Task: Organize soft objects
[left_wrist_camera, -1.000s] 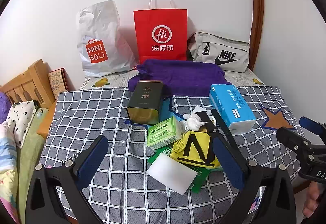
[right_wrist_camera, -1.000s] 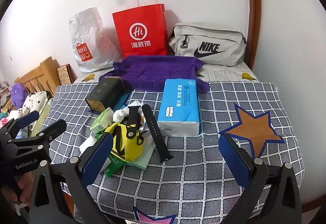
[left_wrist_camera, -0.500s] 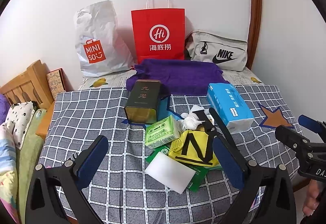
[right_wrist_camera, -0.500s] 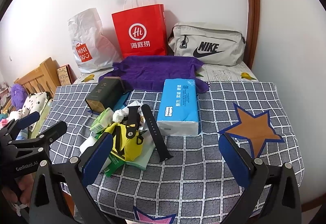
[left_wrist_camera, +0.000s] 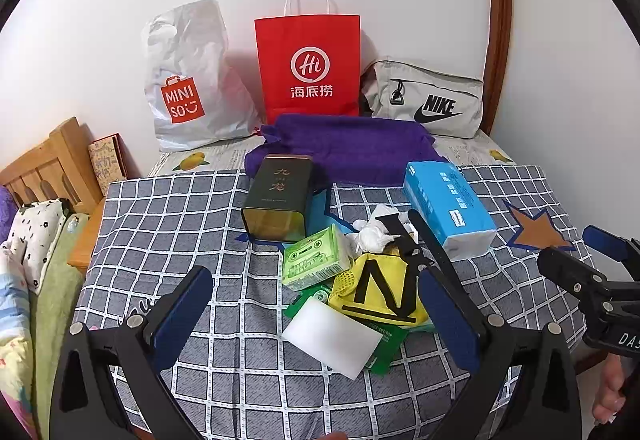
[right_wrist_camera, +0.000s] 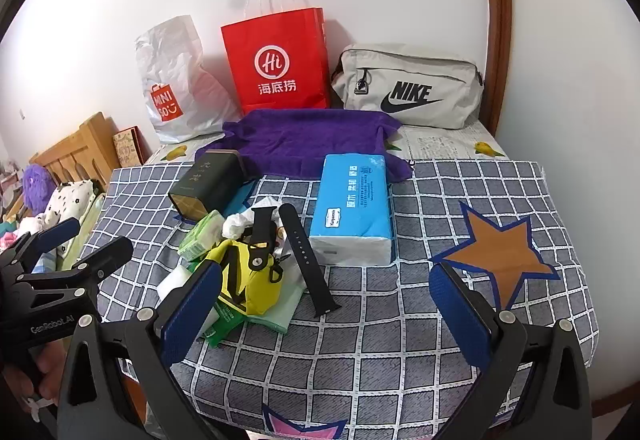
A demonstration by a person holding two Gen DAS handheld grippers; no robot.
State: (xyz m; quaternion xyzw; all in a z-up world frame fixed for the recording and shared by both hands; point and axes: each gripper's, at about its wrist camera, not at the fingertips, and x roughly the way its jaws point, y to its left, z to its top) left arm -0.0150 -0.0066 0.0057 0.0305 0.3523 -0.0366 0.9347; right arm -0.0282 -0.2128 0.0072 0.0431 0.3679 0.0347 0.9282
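Observation:
A pile lies mid-table on the checked cloth: a white sponge (left_wrist_camera: 332,338), a yellow pouch (left_wrist_camera: 380,290) (right_wrist_camera: 250,280), a green cassette-print tissue pack (left_wrist_camera: 314,258), crumpled white tissue (left_wrist_camera: 374,238) and a black watch strap (right_wrist_camera: 306,260). A blue tissue pack (left_wrist_camera: 448,205) (right_wrist_camera: 354,203) lies to the right of the pile. A purple towel (left_wrist_camera: 344,147) (right_wrist_camera: 312,141) lies behind. My left gripper (left_wrist_camera: 316,316) is open and empty, just in front of the sponge. My right gripper (right_wrist_camera: 326,310) is open and empty, near the table's front edge.
A dark tea tin (left_wrist_camera: 280,197) lies left of the pile. A MINISO bag (left_wrist_camera: 188,79), a red paper bag (left_wrist_camera: 310,67) and a grey Nike bag (left_wrist_camera: 428,101) stand against the wall. A wooden bed frame (left_wrist_camera: 44,167) and bedding are at the left.
Both grippers have drifted slightly; the scene shifts a little in each view. Both stay open and nothing on the table has moved.

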